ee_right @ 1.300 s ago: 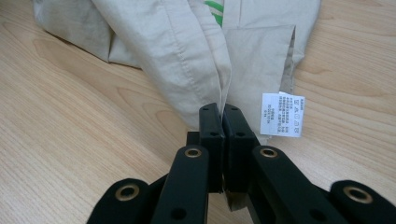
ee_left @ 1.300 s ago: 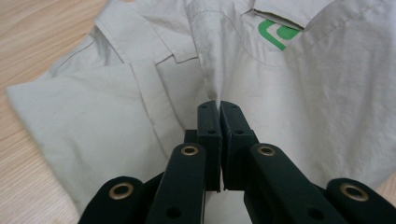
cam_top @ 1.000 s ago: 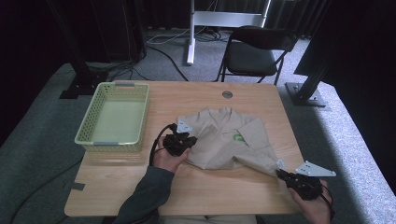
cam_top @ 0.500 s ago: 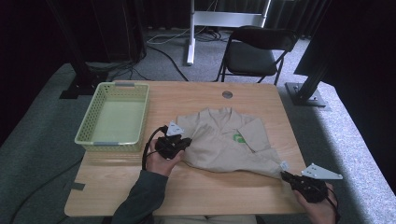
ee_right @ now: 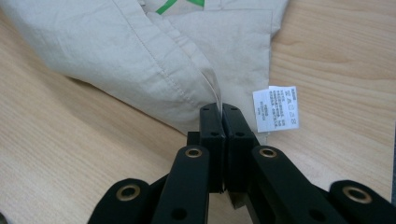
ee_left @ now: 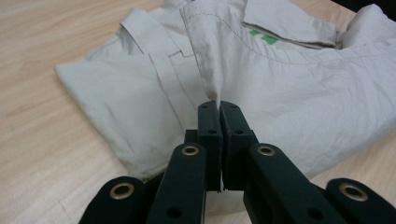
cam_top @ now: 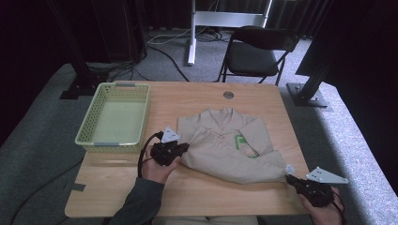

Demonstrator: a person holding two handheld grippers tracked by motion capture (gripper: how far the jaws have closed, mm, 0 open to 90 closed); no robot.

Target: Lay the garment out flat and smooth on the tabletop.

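Note:
A beige shirt [cam_top: 230,145] with a green print lies partly folded on the wooden table [cam_top: 206,98]. At its left edge my left gripper [cam_top: 184,147] is shut on the cloth; the left gripper view has a fold of shirt [ee_left: 280,88] pinched between the black jaws of the left gripper [ee_left: 219,106]. My right gripper [cam_top: 290,177] is shut on the shirt's lower right corner near the table's front right. In the right gripper view the right gripper [ee_right: 219,108] clamps a seamed hem of the shirt [ee_right: 130,51], with a white care label [ee_right: 276,108] beside it.
A pale green plastic basket [cam_top: 115,117] stands on the table's left side. A round cable hole [cam_top: 228,95] sits near the far edge. Behind the table stand a black folding chair [cam_top: 256,51] and a white stand [cam_top: 192,33].
My left gripper has drawn the shirt's left edge toward the left. The right gripper has pulled its corner a little toward the front right. The cloth lies stretched between them.

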